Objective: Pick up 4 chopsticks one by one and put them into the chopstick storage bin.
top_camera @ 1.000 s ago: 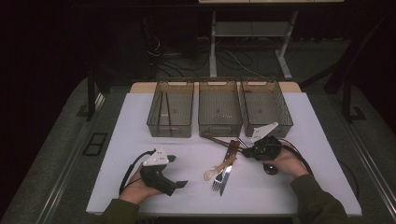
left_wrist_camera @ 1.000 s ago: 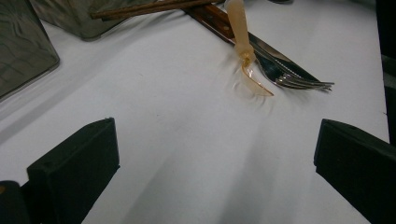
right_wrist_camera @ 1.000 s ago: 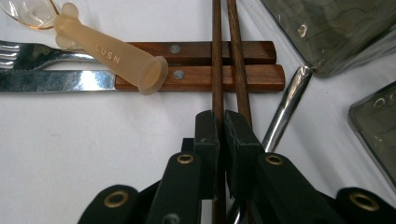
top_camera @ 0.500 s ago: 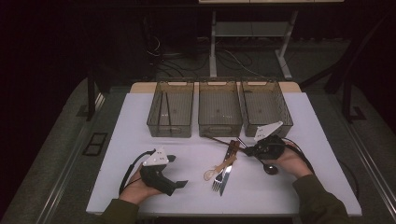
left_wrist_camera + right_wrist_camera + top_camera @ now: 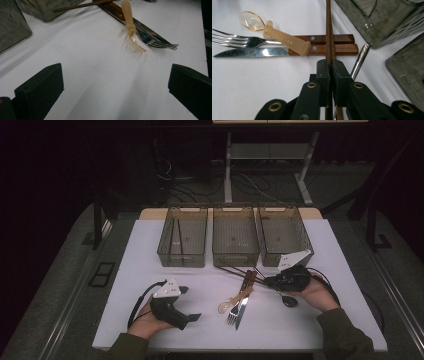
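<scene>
1. The chopsticks (image 5: 328,30) are the thing in hand: a brown wooden pair running straight up the middle of the right gripper view, crossing over the wooden handles of the knife (image 5: 287,51) and the fork (image 5: 257,41). In the high view they lie at centre right, just below the middle bin.
2. The right tongs (image 5: 330,67) are clenched on the chopsticks, their pads pressed together with the wood between them. In the high view they sit at centre right, in the person's hand (image 5: 312,292).
3. A translucent amber spoon (image 5: 274,31) lies slantwise over the knife and fork (its bowl at the upper left of the right gripper view).
4. A steel handle (image 5: 360,61) lies just right of the chopsticks, near a bin wall; which utensil it belongs to I cannot tell there.
5. The left tongs (image 5: 187,304) are released, jaws wide apart, at lower left of the high view, well apart from the cutlery.
6. Three clear bins (image 5: 235,257) stand side by side at the top of the white bench (image 5: 130,270).
</scene>
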